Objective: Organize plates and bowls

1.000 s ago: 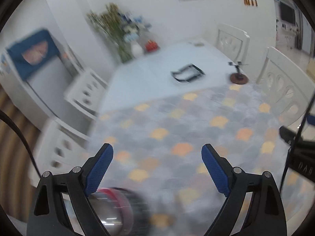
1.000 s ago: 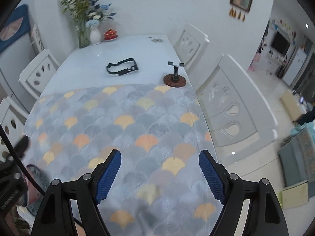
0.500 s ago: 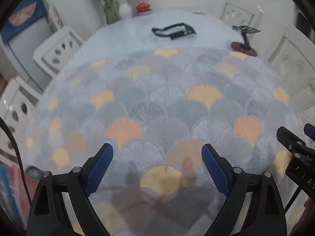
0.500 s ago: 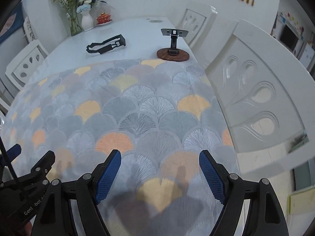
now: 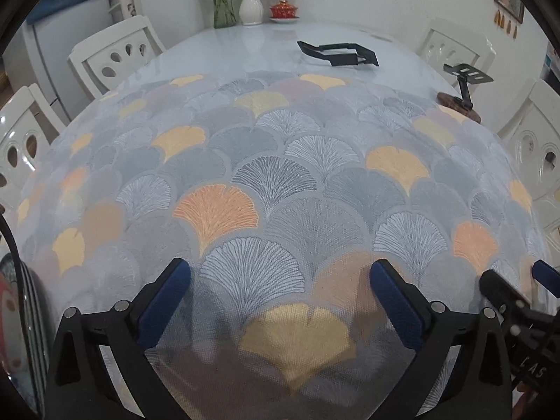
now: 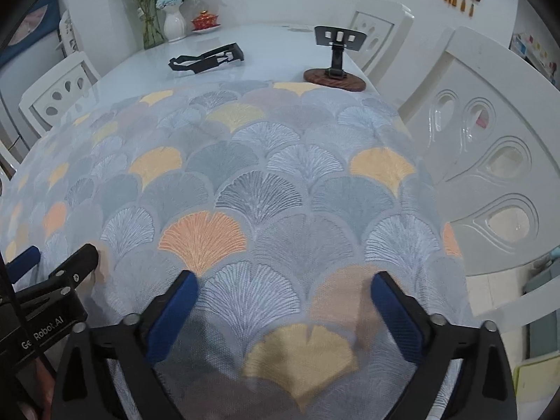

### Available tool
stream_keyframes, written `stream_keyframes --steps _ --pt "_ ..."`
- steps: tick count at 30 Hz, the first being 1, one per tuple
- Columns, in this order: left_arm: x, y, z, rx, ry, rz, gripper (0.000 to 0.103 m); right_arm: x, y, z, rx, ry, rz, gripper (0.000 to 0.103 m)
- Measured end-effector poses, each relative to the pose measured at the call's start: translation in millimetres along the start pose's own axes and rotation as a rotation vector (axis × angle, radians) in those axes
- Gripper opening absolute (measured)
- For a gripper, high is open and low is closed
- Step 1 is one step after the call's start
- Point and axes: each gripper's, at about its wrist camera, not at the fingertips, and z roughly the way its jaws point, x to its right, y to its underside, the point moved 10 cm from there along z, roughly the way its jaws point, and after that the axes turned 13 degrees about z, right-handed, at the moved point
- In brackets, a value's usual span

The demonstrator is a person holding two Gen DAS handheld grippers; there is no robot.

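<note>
Both grippers are held just above the fan-patterned tablecloth (image 5: pixel 280 175), side by side. The left gripper (image 5: pixel 280 301) is seen with its jaws opening and nothing between them; the same holds for the right gripper (image 6: pixel 285 308). A stack of plates (image 5: pixel 31 318) is glimpsed off the cloth's left edge. Beyond the cloth's far edge, a phone stand (image 6: pixel 336 59) is set on the bare tabletop.

Soft even indoor light, faint shadows on the tablecloth (image 5: pixel 280 182), strong fisheye bending, dark blurred corners.

stacked plates (image 5: pixel 29 318), table's left edge, partly cropped
</note>
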Motion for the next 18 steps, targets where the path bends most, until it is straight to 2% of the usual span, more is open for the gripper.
stream_keyframes --steps 5,9,18 --pt "-0.7 -0.8 0.5 0.009 0.0 -0.005 0.103 -0.3 1.3 0.5 0.016 -0.014 0.012 0.103" --pt "-1.6 -0.3 1.4 0.012 0.011 -0.016 0.103 0.3 4.7 -3.4 0.068 -0.039 0.006 0.103" --pt "-1.7 1.0 1.2 0.018 0.023 -0.024 0.103 -0.2 3.8 -2.2 0.065 -0.035 0.004 0.103"
